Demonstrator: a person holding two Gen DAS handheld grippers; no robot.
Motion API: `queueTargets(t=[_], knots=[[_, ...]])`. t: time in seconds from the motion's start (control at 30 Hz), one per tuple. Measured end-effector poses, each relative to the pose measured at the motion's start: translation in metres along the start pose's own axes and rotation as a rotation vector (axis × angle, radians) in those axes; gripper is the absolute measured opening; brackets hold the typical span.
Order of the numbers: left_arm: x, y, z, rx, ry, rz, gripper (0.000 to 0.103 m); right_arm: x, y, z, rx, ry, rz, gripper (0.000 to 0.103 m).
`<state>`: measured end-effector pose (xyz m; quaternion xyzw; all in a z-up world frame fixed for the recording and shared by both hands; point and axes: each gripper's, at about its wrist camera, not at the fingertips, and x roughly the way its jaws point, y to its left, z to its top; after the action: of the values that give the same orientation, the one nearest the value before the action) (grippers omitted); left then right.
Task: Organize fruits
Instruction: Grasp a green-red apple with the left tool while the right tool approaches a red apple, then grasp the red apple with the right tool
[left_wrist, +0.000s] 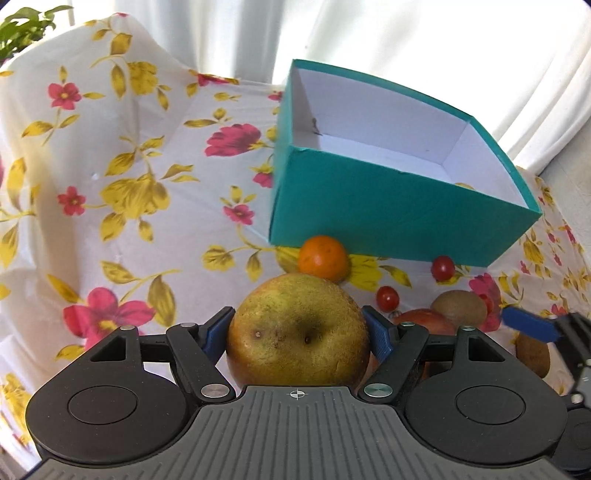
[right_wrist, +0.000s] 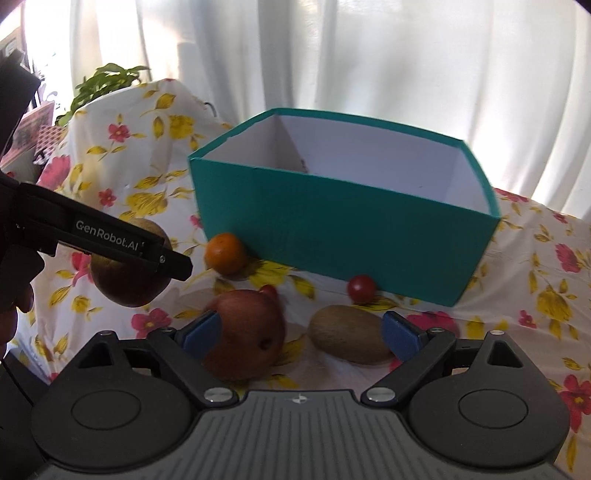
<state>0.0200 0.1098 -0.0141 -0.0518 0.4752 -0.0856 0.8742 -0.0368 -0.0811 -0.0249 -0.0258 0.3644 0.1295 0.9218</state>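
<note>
My left gripper (left_wrist: 298, 325) is shut on a yellow-green apple (left_wrist: 297, 332) and holds it above the cloth; the same apple (right_wrist: 125, 273) shows in the right wrist view, clear of the table. A teal box (left_wrist: 388, 206) with a white inside stands open behind it. An orange (left_wrist: 324, 257), two cherry tomatoes (left_wrist: 442, 267) (left_wrist: 387, 297), a red apple (left_wrist: 424, 321) and a kiwi (left_wrist: 460, 307) lie in front of the box. My right gripper (right_wrist: 301, 332) is open, its fingers either side of the red apple (right_wrist: 245, 339) and kiwi (right_wrist: 349, 338).
A floral cloth (left_wrist: 129, 192) covers the table and rises at the back left. White curtains (right_wrist: 332, 55) hang behind. A green plant (right_wrist: 107, 83) stands at the far left. The left gripper's arm (right_wrist: 96, 236) crosses the right wrist view at the left.
</note>
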Motion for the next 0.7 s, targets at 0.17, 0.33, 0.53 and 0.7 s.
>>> queueTargets(t=[0.17, 0.33, 0.53, 0.7], knots=[[-0.004, 0.010, -0.003, -0.015, 0.001, 0.004, 0.078, 0.023, 0.016, -0.005, -0.017, 0.050, 0.041, 0.088], [-0.006, 0.013, -0.006, -0.008, 0.006, 0.003, 0.078, 0.044, 0.027, -0.010, -0.017, 0.091, 0.048, 0.077], [-0.007, 0.014, -0.008, -0.006, 0.012, 0.007, 0.078, 0.056, 0.026, -0.010, 0.010, 0.089, 0.037, 0.071], [-0.007, 0.012, -0.008, -0.003, 0.014, 0.011, 0.078, 0.060, 0.025, -0.010, 0.009, 0.067, 0.047, 0.070]])
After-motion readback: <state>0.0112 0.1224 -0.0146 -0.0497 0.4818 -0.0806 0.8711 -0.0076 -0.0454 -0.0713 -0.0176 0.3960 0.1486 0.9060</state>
